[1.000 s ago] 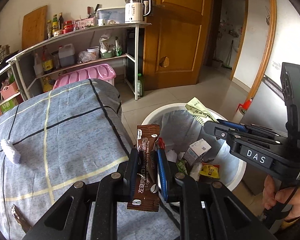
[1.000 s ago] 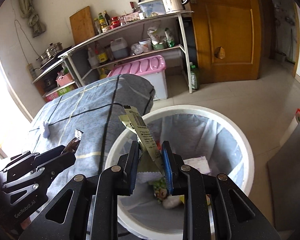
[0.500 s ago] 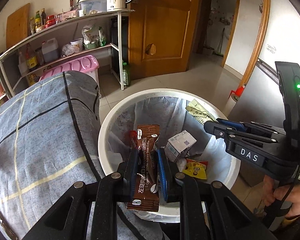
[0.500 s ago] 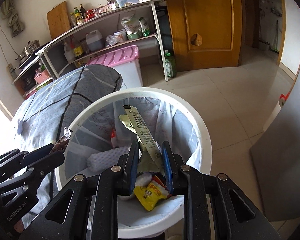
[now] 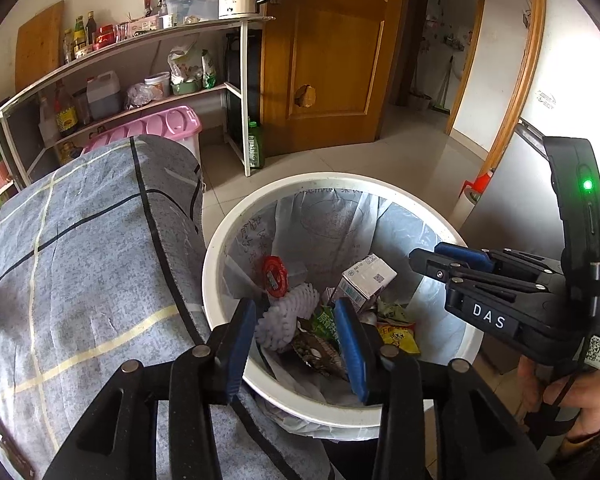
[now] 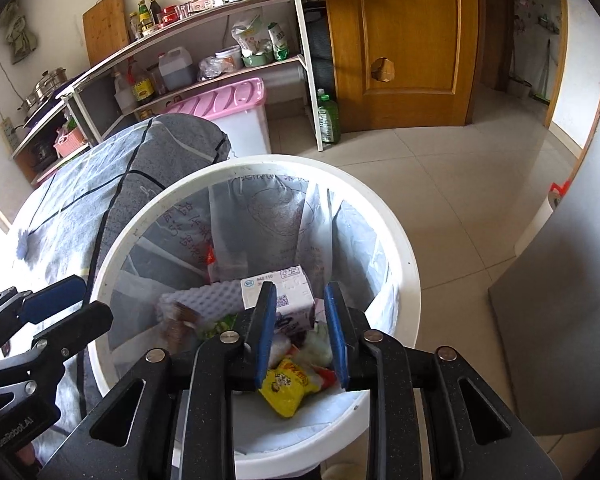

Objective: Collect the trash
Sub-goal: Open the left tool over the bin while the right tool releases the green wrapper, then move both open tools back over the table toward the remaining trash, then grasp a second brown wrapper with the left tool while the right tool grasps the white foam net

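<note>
Both grippers, left gripper [image 5: 296, 334] and right gripper [image 6: 300, 330], have just been opening, fingers empty above the bin [image 6: 404, 248]; lift straight up, away from the liner.

Bright daylight, glare at left, fisheye warp w/ dark corners, sharp

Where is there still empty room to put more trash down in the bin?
Inside the white bin, the far half is free: only the bare liner shows behind the milk carton and foam sheet. The near bottom is crowded with the yellow packet and other wrappers. Beside the bin, the grey cloth is mostly bare.
</note>
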Demonstrator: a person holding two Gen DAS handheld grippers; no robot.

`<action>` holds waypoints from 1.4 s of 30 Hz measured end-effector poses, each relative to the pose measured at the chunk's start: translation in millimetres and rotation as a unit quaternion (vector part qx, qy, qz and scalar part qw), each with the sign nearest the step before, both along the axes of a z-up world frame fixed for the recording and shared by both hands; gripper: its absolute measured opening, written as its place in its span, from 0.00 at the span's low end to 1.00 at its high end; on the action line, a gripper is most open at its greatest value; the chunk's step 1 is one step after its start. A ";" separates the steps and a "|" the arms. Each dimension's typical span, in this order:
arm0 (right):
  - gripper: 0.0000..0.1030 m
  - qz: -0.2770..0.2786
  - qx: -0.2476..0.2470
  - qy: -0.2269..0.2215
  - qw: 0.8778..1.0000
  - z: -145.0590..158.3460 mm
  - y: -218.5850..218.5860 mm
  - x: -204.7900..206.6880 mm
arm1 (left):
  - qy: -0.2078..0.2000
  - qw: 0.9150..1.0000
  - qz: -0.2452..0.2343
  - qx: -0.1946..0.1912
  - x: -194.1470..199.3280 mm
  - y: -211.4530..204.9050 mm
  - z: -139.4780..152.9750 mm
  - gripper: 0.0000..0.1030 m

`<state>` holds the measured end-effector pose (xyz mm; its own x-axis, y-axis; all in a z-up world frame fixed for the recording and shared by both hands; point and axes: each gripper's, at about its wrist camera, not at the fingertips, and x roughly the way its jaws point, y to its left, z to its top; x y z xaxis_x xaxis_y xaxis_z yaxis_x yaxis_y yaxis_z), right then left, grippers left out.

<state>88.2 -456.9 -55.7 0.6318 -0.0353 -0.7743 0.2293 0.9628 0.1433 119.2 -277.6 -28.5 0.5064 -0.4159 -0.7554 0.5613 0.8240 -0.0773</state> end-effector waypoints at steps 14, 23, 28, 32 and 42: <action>0.37 0.031 0.013 -0.025 0.999 16.3 39.2 5.0 | -0.030 0.997 0.075 0.002 -5.4 71.5 17.7 0.46; 0.37 0.101 0.034 -0.044 0.993 23.8 104.0 19.7 | -0.033 0.978 0.201 0.043 -9.4 165.1 9.7 0.46; 0.37 0.145 0.039 -0.050 0.987 27.3 144.3 29.3 | -0.025 0.959 0.274 0.062 -14.1 217.0 1.7 0.47; 0.37 0.174 0.040 -0.054 0.982 29.5 170.2 34.8 | -0.013 0.940 0.327 0.094 -19.9 250.6 -11.1 0.52; 0.37 0.216 0.043 -0.050 0.974 28.4 213.8 44.4 | 0.023 0.935 0.351 0.044 -22.9 281.2 -28.1 0.56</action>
